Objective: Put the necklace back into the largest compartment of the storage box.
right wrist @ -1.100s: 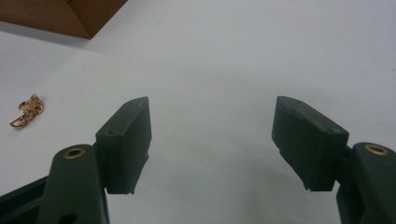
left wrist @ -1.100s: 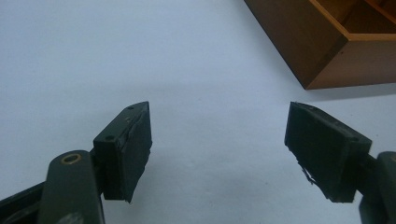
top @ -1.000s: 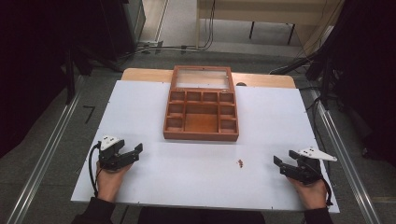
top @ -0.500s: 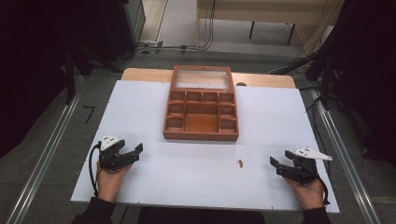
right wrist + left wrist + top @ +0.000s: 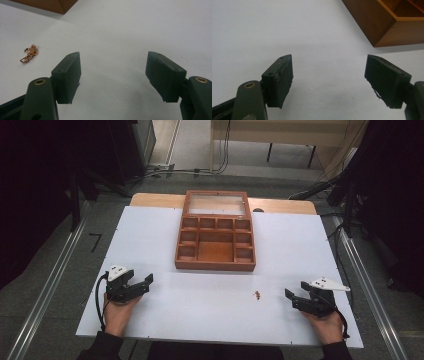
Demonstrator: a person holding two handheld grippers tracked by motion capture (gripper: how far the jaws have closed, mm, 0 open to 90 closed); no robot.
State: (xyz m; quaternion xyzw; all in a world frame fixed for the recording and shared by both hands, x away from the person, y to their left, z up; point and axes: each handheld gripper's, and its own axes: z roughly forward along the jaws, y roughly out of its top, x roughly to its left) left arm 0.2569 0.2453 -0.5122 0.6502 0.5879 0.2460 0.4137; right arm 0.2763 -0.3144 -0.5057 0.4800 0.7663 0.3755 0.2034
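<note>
I am holding my right gripper (image 5: 296, 299) low over the white table (image 5: 150, 245), jaws spread wide and gripping nothing. In the right gripper view the small copper-coloured chain (image 5: 29, 53) is lying in a loose tangle ahead and off to the left of the jaws, well outside the gap between them. From the high view the chain (image 5: 257, 294) is sitting on bare table between my right gripper and the wooden compartment box (image 5: 215, 240), nearer the box's front right corner than to me.

My left gripper (image 5: 141, 285) is resting near the table's left front, jaws likewise wide apart and empty, pointing toward the box (image 5: 387, 22).

Risks as I am judging them:
- The chain is tiny and flat. Closing from too high would be pinching air; closing too low would be scraping the pads on the table.
- I am not lined up with it yet. Sweeping sideways could be pushing the tangle along instead of catching it.
- A grip on a single link could let the rest dangle and slip out on the way to a compartment.
- The lid is standing open behind the box; I cannot tell how steady it is.
</note>
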